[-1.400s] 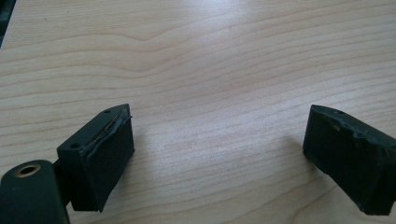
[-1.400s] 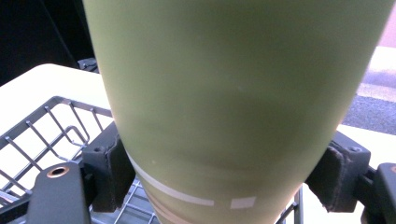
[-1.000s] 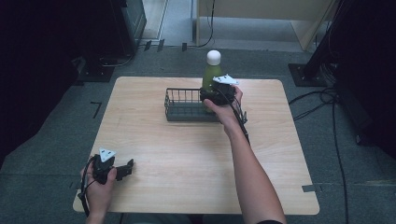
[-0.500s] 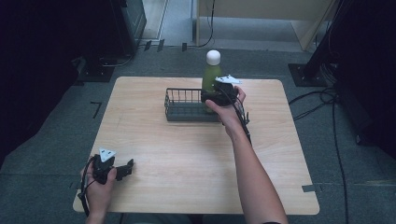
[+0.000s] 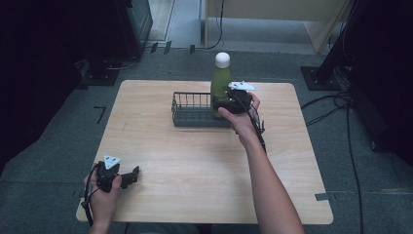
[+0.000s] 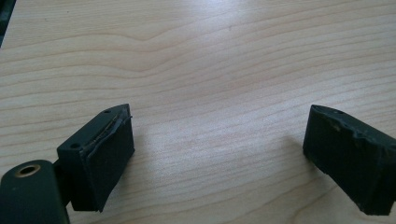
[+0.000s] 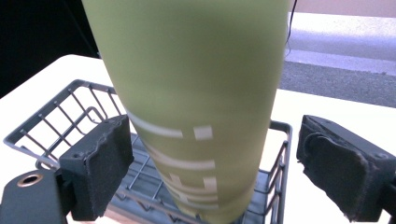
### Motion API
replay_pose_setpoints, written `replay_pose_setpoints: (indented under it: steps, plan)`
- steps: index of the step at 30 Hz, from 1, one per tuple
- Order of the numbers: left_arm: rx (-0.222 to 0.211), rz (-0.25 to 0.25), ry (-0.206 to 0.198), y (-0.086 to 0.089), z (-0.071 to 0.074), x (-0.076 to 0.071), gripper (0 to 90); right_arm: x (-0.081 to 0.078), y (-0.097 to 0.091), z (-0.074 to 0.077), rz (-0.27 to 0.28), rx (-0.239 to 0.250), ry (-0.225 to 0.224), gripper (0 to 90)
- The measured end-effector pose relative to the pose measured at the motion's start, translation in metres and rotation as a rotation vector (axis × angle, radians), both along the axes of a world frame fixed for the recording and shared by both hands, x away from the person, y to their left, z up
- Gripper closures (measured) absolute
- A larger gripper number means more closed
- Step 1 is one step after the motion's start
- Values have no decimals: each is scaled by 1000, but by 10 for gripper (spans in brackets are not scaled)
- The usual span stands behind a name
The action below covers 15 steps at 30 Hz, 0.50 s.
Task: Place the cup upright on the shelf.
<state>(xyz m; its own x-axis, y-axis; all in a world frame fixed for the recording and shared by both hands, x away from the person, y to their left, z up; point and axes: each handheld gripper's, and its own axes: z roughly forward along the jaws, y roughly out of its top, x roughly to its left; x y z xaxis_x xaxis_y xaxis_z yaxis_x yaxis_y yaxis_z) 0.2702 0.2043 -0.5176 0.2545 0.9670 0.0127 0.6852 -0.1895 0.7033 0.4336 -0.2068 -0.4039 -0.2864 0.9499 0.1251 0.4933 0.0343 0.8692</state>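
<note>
A tall green bottle with a white cap stands upright in the right end of a dark wire basket at the back middle of the wooden table. My right gripper is open at the bottle's lower body. In the right gripper view the bottle rises between the two jaws, with a gap on each side, and its base rests inside the basket. My left gripper lies near the table's front left corner. It is open over bare wood, nothing between its jaws.
Dark equipment stands on the floor at the back left. A pale wooden cabinet is behind the table, and cables run over the grey floor at the right. Bare tabletop lies between the basket and the front edge.
My right gripper has shifted slightly to the right beside the bottle. The bottle stays upright in the basket. The left gripper has not moved.
</note>
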Motion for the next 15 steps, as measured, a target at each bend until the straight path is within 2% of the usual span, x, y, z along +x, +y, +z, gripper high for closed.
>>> replay_pose_setpoints:
  steps: [5,15]
  plan:
    - [0,0,0,0,0,0,91,-9,-8,-4,3,1,10,112]
    - [0,0,0,0,0,0,91,-27,-28,-14,-32,-3,17,118]
